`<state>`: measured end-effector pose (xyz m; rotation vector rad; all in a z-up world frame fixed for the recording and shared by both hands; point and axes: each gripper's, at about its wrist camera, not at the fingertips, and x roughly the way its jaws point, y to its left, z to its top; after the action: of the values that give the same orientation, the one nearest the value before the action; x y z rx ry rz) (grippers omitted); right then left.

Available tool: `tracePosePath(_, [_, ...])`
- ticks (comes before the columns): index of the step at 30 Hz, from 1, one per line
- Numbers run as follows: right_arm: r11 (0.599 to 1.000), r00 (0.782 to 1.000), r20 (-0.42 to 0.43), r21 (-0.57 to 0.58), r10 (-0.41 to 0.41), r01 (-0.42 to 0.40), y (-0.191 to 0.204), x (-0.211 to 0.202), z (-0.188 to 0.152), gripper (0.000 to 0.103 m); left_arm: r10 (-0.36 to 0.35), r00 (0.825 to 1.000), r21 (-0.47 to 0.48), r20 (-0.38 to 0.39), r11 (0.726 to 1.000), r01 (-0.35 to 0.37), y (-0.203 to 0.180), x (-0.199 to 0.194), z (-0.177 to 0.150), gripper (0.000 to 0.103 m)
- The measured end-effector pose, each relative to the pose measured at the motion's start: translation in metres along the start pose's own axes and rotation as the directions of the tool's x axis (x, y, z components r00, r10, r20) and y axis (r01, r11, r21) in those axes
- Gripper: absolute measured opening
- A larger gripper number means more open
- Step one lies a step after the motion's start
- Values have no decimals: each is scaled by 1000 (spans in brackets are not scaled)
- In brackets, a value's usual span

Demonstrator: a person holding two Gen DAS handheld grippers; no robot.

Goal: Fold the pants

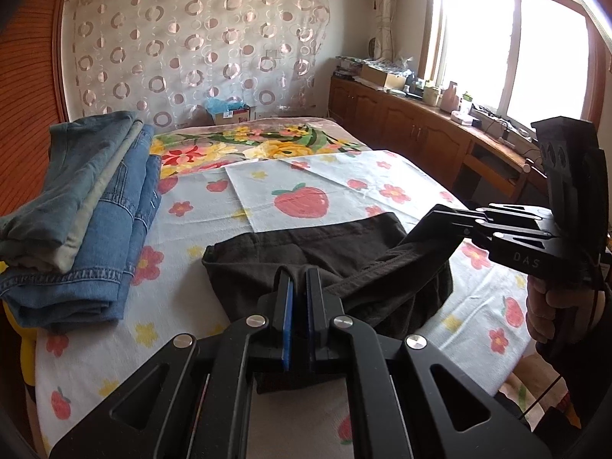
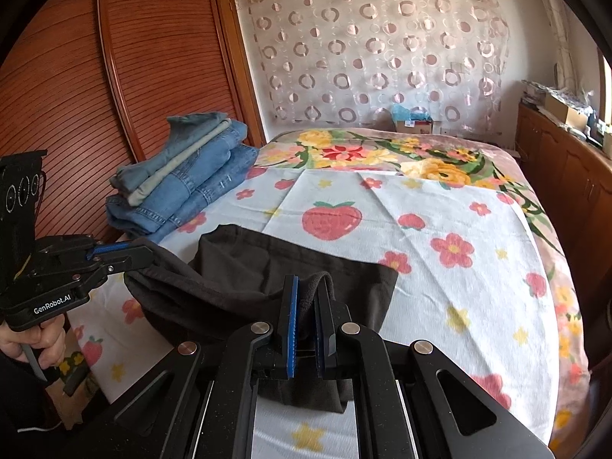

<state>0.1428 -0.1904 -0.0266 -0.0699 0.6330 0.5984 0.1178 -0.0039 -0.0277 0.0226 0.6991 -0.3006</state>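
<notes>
Dark brown pants lie partly folded on the strawberry-print sheet of the bed; they also show in the right wrist view. My left gripper is shut on the near edge of the pants, cloth pinched between its blue pads. My right gripper is shut on another part of the same edge. Each gripper shows in the other's view: the right one at the right, the left one at the left. The held edge is lifted a little off the bed.
A stack of folded jeans sits at the bed's left side, also in the right wrist view. A wooden wardrobe stands left of the bed. A wooden cabinet with clutter runs under the window at right.
</notes>
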Motion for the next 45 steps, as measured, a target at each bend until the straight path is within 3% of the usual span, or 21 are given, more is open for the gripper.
tracePosePath(13, [999,999,-7,-7,-37,37,-10,19,17,7,27,999,1,-18,1000,-27,11,24,25,7])
tracePosePath(19, [999,998,-42,18,-38,39,-17,32,8,7,20,999,-9,-40,1000,-20,13,34,24,7])
tracePosePath(24, [999,998,-47,23,-40,41,-18,29,7,12,39,998,-9,-42,999,-40,15,32,17,22])
tracePosePath(26, [999,998,-39,23,-45,46,-19,23,9,21,50,998,-7,-35,999,-51,16,28,16,40])
tracePosePath(28, [997,997,-28,23,-72,72,-19,18,10,33,41,999,-15,-28,999,-41,18,25,15,48])
tracePosePath(30, [996,996,-14,20,-87,87,-20,13,10,39,38,998,-15,-41,999,-38,19,25,13,63])
tracePosePath(31, [996,996,-11,20,-87,87,-20,10,8,41,34,999,-15,-41,999,-34,19,25,11,77])
tracePosePath(39, [996,994,-61,-27,-89,88,-18,11,-11,45,35,994,-36,-99,999,-38,23,42,-9,78])
tracePosePath(45, [992,988,-126,-101,-85,72,-12,24,-6,45,41,991,-49,-128,998,-48,27,52,-11,78])
